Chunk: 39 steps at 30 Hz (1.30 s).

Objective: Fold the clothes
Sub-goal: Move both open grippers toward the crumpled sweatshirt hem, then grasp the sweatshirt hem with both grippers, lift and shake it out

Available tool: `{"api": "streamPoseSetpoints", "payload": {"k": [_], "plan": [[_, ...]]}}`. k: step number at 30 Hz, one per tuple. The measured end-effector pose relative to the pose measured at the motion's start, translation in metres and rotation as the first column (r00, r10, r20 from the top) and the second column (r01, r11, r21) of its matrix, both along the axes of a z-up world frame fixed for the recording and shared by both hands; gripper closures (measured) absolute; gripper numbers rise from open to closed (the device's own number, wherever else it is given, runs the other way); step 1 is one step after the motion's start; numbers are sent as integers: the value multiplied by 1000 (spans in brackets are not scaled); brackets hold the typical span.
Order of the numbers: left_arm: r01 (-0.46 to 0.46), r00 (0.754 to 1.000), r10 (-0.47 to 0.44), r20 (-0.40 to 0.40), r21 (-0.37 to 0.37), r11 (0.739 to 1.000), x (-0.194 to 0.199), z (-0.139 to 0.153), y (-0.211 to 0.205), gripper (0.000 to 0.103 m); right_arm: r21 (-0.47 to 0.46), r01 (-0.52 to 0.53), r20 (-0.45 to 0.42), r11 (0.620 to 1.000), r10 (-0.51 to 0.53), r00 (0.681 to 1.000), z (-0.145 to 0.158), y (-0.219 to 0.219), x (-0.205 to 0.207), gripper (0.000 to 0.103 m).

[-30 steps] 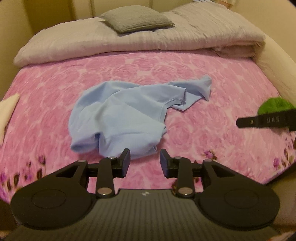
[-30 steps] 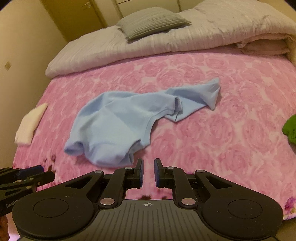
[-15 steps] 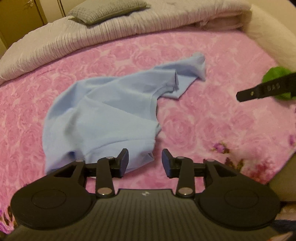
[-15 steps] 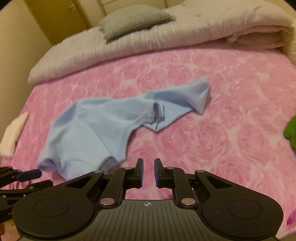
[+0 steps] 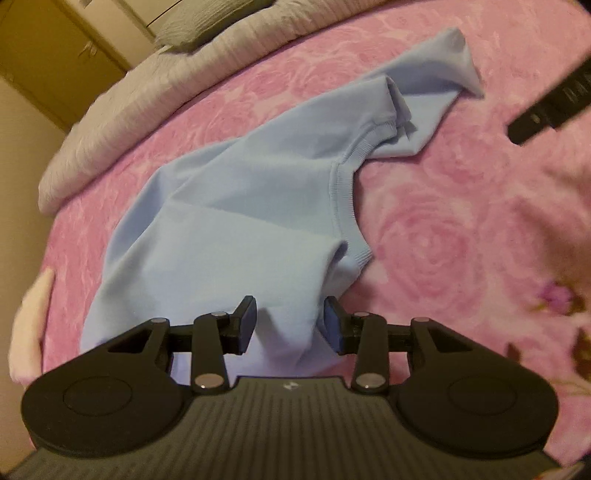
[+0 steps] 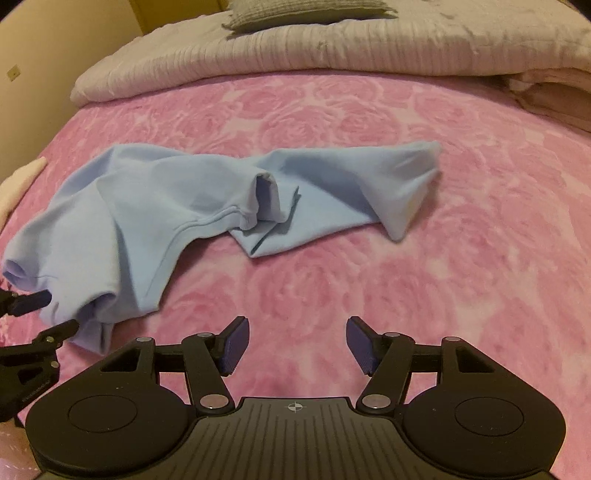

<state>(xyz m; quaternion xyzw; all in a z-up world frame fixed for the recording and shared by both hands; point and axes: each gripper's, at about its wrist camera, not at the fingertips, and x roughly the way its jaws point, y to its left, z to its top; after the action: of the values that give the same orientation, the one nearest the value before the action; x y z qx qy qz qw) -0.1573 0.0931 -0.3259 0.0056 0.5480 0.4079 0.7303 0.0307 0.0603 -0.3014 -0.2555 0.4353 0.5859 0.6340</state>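
Left tool (image 5: pixel 289 325): fingers parted, low, pointing forward, pads (image 5: pixel 246 325) straddling a fold of cloth. Right tool (image 6: pixel 294 345): fingers spread wide, level, hovering, nothing between its pads (image 6: pixel 364 347).

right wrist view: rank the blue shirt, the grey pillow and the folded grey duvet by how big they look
1. Folded grey duvet, spanning the far end of the bed.
2. Blue shirt; it is nearer the camera, so its rank against the duvet is unsure.
3. Grey pillow, smallest, cut off by the frame's top edge.
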Motion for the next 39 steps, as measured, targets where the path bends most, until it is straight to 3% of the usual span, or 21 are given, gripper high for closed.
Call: {"api": "streamPoseSetpoints", "payload": {"k": [2, 3, 7, 12, 15, 19, 21, 27, 28, 29, 30, 31, 33, 35, 36, 38, 39], "plan": [[19, 1000, -18, -25, 40, 999, 2, -10, 1, 73, 0, -24, -5, 1000, 24, 1000, -10, 12, -1, 41], [20, 1000, -19, -17, 62, 998, -2, -10, 3, 88, 2, -38, -1, 999, 38, 999, -13, 18, -2, 41], [-93, 989, 82, 125, 83, 992, -50, 20, 23, 92, 30, -122, 34, 992, 121, 992, -18, 32, -11, 41], [-258, 957, 236, 168, 128, 958, -126, 49, 54, 93, 103, -226, 114, 969, 214, 970, -19, 50, -29, 41], [-313, 942, 290, 172, 128, 941, -158, 52, 69, 93, 102, -293, 229, 951, 264, 937, -34, 63, -43, 41], [-344, 929, 321, 186, 107, 933, -181, 52, 79, 93, 47, -396, 395, 917, 347, 851, -59, 72, -54, 41], [-334, 932, 312, 187, 104, 937, -183, 49, 79, 93, 33, -471, 453, 881, 407, 793, -66, 68, -58, 41], [-301, 941, 279, 192, 93, 949, -188, 41, 76, 93, -4, -673, 699, 740, 483, 527, -94, 58, -76, 41], [-294, 942, 272, 198, 91, 952, -190, 42, 76, 93, -10, -695, 723, 719, 485, 492, -98, 58, -78, 47], [-286, 943, 264, 203, 88, 954, -192, 43, 76, 93, -6, -707, 715, 707, 498, 492, -99, 62, -79, 78], [-279, 944, 257, 209, 85, 957, -194, 44, 75, 93, 0, -698, 695, 716, 502, 515, -97, 67, -77, 97], [-268, 945, 245, 218, 84, 960, -197, 49, 76, 93, 5, -686, 673, 728, 505, 541, -95, 72, -76, 98], [-241, 947, 214, 241, 91, 966, -203, 66, 77, 93, 90, -627, 607, 774, 456, 650, -72, 75, -66, 99], [-212, 950, 177, 258, 116, 970, -208, 88, 80, 94, 209, -519, 543, 829, 343, 767, -33, 73, -54, 101], [-199, 949, 157, 273, 134, 971, -211, 104, 83, 94, 270, -469, 515, 841, 285, 808, -10, 71, -50, 101], [-177, 943, 116, 311, 173, 969, -219, 139, 88, 94, 381, -397, 490, 835, 182, 853, 40, 62, -48, 101], [-166, 940, 95, 329, 193, 967, -223, 157, 91, 94, 423, -377, 495, 824, 138, 858, 65, 57, -51, 101]]}}
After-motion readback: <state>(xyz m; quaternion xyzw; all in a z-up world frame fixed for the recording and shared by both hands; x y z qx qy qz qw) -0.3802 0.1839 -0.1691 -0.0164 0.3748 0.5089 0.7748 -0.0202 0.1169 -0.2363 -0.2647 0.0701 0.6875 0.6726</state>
